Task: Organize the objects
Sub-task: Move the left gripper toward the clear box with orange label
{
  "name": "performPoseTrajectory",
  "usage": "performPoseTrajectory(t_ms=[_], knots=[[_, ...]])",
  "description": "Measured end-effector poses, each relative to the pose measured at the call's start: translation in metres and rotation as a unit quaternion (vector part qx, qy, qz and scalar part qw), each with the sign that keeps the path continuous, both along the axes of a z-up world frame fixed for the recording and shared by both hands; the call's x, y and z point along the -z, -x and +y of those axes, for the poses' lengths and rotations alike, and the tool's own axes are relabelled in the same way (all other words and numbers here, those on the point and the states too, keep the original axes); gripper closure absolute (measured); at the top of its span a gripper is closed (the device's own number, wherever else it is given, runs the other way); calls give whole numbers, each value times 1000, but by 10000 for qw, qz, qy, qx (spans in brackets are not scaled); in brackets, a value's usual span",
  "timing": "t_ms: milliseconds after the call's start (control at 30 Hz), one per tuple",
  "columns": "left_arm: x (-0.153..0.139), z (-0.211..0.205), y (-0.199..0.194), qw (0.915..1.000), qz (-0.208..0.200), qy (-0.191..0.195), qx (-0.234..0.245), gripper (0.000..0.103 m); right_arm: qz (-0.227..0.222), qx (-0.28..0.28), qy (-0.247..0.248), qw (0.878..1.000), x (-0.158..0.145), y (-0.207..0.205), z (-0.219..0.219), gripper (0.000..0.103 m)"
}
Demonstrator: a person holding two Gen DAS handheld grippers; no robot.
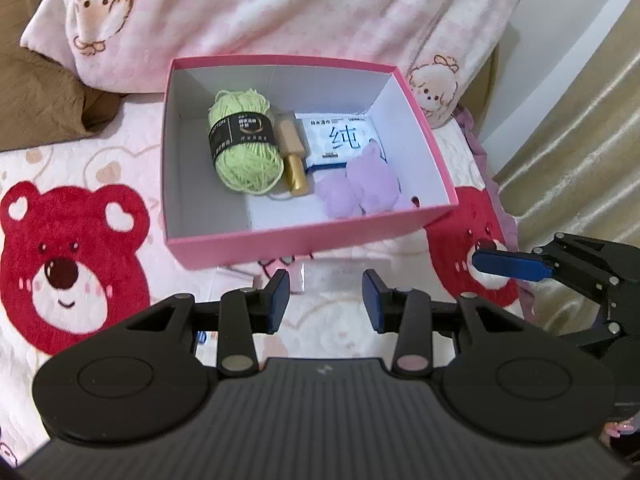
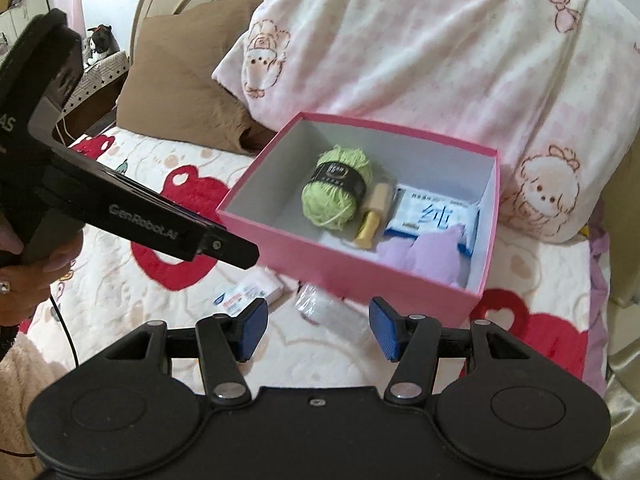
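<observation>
On the bed, left to right: you've got a red bear print on the bedspread [image 1: 60, 264], then the pink box [image 1: 280, 240] sitting open in the middle, with the pink cartoon blanket [image 1: 280, 8] bunched up behind it. Inside the box, from the left, there's a green yarn ball [image 1: 244, 148] with a dark label band, a little gold-capped bottle [image 1: 294, 156] lying just beside it, a white-and-blue wipes pack [image 1: 340, 140], and a fuzzy purple thing [image 1: 360, 188] resting partly on top of that pack, down toward the near right corner.

Your left hand-held gripper [image 1: 326, 300] hangs just in front of the box's near wall, jaws spread wide with nothing between them. A clear plastic item [image 1: 340, 276] lies on the bedspread right past its fingertips, not touched. From your right wrist view you can also see a small white packet [image 2: 252, 290] lying on the bed to the left of that clear piece.

Your right hand-held gripper [image 2: 314, 328] is off to the right, near the box's front corner, also spread wide and holding nothing.
</observation>
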State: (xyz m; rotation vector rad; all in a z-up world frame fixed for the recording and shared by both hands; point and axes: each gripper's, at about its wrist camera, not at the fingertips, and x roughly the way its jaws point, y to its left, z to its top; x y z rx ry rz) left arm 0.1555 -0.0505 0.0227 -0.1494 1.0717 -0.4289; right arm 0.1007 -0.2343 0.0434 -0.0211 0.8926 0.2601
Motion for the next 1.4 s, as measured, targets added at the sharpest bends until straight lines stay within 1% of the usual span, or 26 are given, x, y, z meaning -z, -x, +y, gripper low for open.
performPoseTrajectory(t_ms=[100, 267, 400, 567, 633, 700, 800, 933, 1067, 1200, 1333, 1400], knots=[[0, 7, 13, 10000, 28, 45, 13, 64, 34, 0, -2, 10000, -1, 12, 4, 41], [3, 13, 29, 10000, 30, 75, -7, 63, 43, -77, 70, 9999, 1, 26, 12, 35], [13, 16, 35, 9998, -54, 198, -60, 63, 140, -212, 69, 9997, 10, 29, 16, 33], [28, 15, 37, 9996, -211, 195, -74, 63, 144, -321, 69, 9994, 25, 28, 20, 26], [34, 14, 34, 9993, -257, 224, -118, 62, 89, -292, 76, 9995, 33, 24, 18, 25], [44, 13, 31, 9992, -250, 251, -194, 61, -6, -388, 105, 9992, 44, 18, 15, 22], [62, 13, 26, 9994, -214, 88, -269, 61, -196, -423, 213, 9987, 65, 7, 10, 20], [86, 17, 15, 9987, -74, 273, -423, 61, -299, -474, 509, 9971, 93, -10, 6, 20], [100, 17, 6, 9973, -226, 457, -522, 61, -350, -559, 820, 9945, 116, -23, 4, 20], [110, 10, -3, 9955, -347, 673, -573, 61, -380, -707, 1031, 9914, 132, -32, 7, 20], [121, -2, -13, 9944, -485, 741, -584, 61, -452, -936, 1234, 9869, 139, -36, 16, 20], [127, -9, -16, 9946, -496, 748, -516, 63, -410, -1074, 1297, 9849, 141, -36, 20, 20]])
